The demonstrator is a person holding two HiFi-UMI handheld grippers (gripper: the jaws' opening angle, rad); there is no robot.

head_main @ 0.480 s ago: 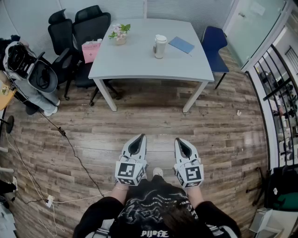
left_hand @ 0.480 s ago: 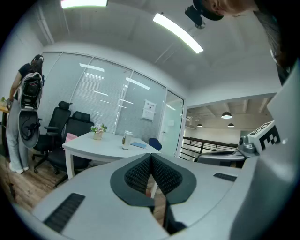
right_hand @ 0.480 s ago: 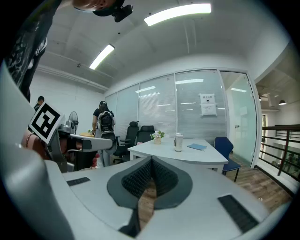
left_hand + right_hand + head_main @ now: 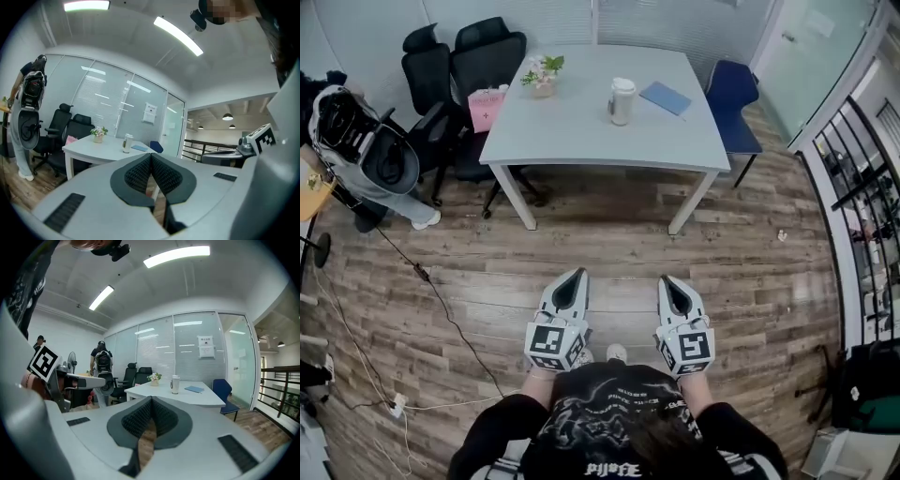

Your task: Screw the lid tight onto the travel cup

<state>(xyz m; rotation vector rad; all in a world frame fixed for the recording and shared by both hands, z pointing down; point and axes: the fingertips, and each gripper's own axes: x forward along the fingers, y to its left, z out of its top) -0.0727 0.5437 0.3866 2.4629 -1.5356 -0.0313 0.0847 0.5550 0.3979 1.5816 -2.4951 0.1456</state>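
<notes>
Travel cup (image 4: 622, 100) stands upright on the white table (image 4: 581, 136), upper centre of the head view, well apart from both grippers.

Left gripper (image 4: 575, 275): jaws closed pad to pad, nothing between them. Right gripper (image 4: 668, 281): likewise closed and empty. The two are held side by side at lower centre of the frame, tips pointing up-frame toward the table, over the wood floor (image 4: 609, 234).

On the table:
- Right of the cup, a blue notebook (image 4: 665, 96) lies flat.
- Left of the cup, near the table's upper-left corner, stands a small flower pot (image 4: 542, 73).

Two black office chairs (image 4: 483, 56) stand at upper left, with a pink bag (image 4: 485, 106) at the table's left edge. A blue chair (image 4: 733, 98) stands at the table's right end. A cable (image 4: 441, 300) runs across the floor at left.
</notes>
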